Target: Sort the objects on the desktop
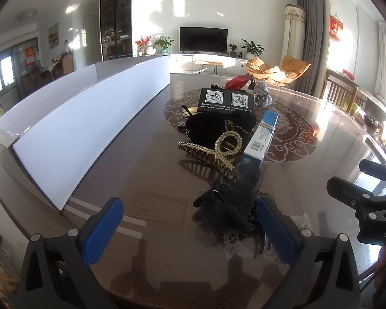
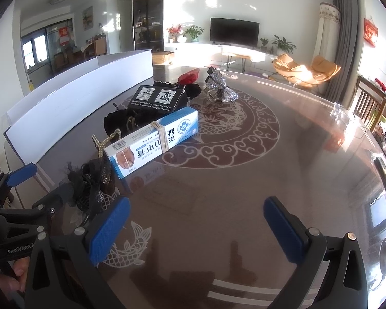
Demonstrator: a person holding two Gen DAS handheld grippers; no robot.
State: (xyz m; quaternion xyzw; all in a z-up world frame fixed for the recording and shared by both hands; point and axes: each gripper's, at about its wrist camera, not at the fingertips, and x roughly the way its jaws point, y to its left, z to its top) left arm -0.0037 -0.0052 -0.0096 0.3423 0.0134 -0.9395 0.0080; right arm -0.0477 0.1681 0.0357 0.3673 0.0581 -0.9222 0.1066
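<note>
While open, gripper (image 2: 196, 221) overhangs table (image 2: 244, 170)

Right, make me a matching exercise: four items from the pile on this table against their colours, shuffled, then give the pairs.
Items:
1. claw hair clip with pearls
2. long carton with a rubber band
3. glittery bow
4. box with two hand-washing pictures

Colours:
A. black
B. silver
C. gold
D. blue and white

Pairs: 1-C, 2-D, 3-B, 4-A
</note>
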